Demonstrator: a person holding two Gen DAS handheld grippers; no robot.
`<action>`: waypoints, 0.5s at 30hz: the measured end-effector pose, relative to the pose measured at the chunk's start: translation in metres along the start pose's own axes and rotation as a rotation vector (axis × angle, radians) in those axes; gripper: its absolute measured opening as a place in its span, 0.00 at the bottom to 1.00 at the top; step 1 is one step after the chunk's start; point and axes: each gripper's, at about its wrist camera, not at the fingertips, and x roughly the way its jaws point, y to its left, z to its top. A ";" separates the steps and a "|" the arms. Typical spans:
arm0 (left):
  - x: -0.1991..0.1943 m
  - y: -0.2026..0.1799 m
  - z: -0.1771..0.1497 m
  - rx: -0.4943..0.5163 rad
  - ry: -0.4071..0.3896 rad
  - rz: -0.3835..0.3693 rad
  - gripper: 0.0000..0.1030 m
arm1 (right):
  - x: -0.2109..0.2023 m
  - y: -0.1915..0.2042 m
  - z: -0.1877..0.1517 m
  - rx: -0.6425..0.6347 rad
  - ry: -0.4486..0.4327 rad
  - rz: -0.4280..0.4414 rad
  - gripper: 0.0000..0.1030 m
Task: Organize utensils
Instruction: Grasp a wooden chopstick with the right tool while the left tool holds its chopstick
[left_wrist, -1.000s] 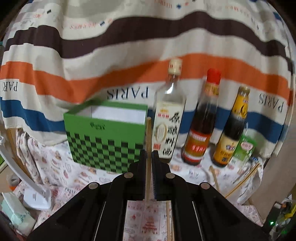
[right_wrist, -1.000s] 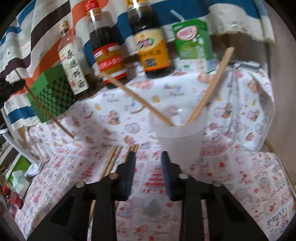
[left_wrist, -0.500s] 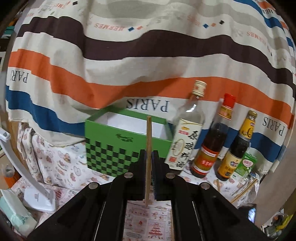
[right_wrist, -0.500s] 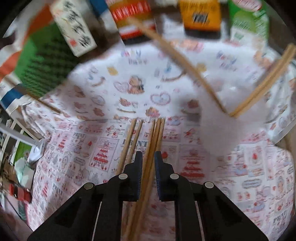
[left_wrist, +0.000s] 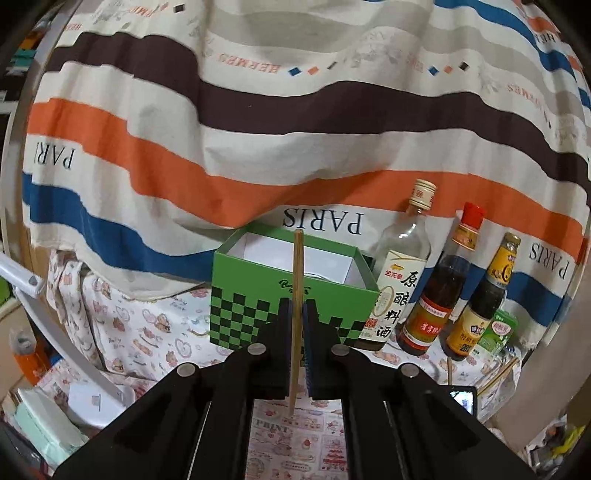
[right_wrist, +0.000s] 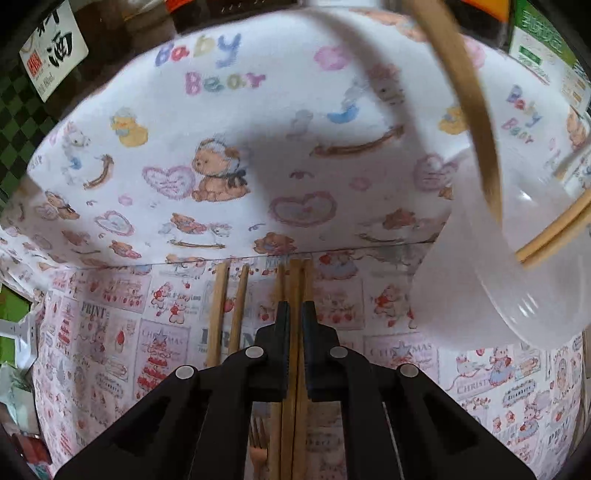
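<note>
Pinching one chopstick (right_wrist: 294, 325) of the bundle left of the cup (right_wrist: 517, 266) with right gripper (right_wrist: 294, 321) nearly shut; lifting straight, clear of neighbours; left gripper (left_wrist: 294, 325) clamped on an upright stick (left_wrist: 296, 295).

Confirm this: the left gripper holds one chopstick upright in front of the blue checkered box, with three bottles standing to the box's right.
Wrong on the colour. In the left wrist view the checkered box is green, not blue. The left gripper does hold one chopstick upright before it, with three bottles to its right.
</note>
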 end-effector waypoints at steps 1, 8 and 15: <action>0.001 0.002 0.000 -0.005 0.004 -0.004 0.04 | 0.003 0.000 0.000 0.006 0.013 0.003 0.07; 0.005 0.005 -0.001 0.006 0.019 0.043 0.04 | 0.008 0.000 -0.004 0.024 0.025 0.011 0.07; -0.003 0.007 0.002 -0.004 0.012 0.033 0.04 | 0.005 0.002 -0.019 -0.009 0.103 0.075 0.07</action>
